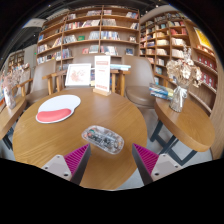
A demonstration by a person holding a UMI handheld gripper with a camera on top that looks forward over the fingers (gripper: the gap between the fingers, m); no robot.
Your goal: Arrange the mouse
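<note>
A see-through computer mouse lies on the round wooden table, near its front edge. Further back and to the left lies a mouse mat, white at the back and red at the front. My gripper hangs just in front of the mouse, open, its magenta pads spread wide to either side. The mouse lies just ahead of the fingertips and between their lines, with nothing touching it.
Upright sign cards stand at the table's far edge. A second wooden table on the right carries a vase of dried flowers and books. Chairs ring the table. Bookshelves line the back wall.
</note>
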